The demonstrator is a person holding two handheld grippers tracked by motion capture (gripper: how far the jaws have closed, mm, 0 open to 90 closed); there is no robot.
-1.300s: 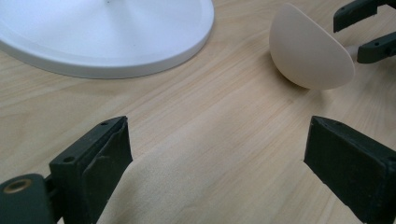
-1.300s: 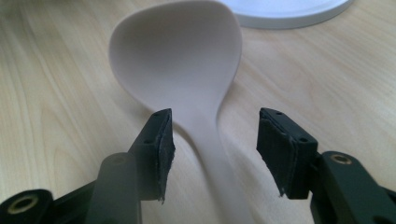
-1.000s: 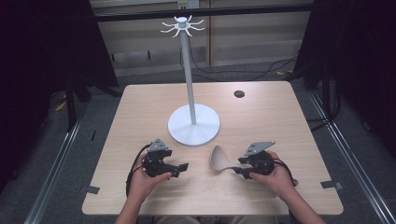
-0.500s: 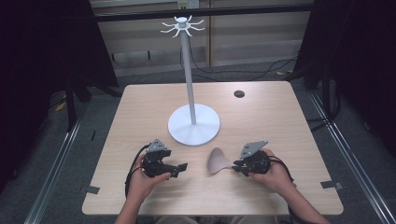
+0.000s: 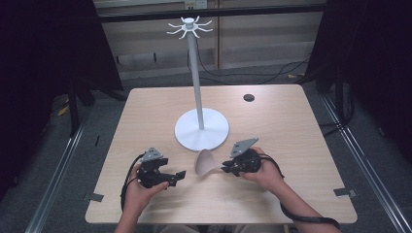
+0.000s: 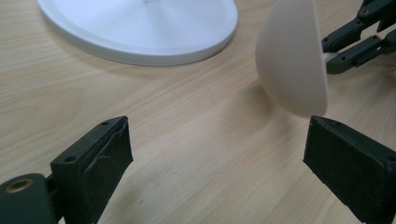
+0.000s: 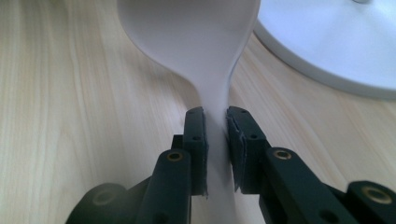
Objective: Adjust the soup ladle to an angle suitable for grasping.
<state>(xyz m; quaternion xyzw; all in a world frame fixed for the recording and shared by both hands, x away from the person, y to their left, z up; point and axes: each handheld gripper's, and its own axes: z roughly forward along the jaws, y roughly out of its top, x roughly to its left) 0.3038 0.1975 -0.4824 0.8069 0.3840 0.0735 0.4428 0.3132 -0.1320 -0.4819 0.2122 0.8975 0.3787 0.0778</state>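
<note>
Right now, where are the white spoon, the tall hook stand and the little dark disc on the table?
white spoon point(image 5: 205, 162), high view, its bowl.
hook stand point(image 5: 197, 92), high view, its pole.
dark disc point(image 5: 248, 97), high view, its middle.

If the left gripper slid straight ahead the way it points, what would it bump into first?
Probably the pale spoon-shaped scoop held by the right gripper: its bowl hangs ahead of the open left gripper, near its right jaw. Depth is uncertain.

Pale wood-grain worktop point(image 5: 291, 126), matt and smooth, fine streaks running through it. The white stand base point(image 5: 201, 129) looks like smooth plastic with a soft sheen. The spoon point(image 7: 196, 42) is matt, off-white plastic. Right claw point(image 7: 215, 148): matt black plastic, brass-coloured screw heads, slightly rough pads point(image 7: 198, 149).
</note>
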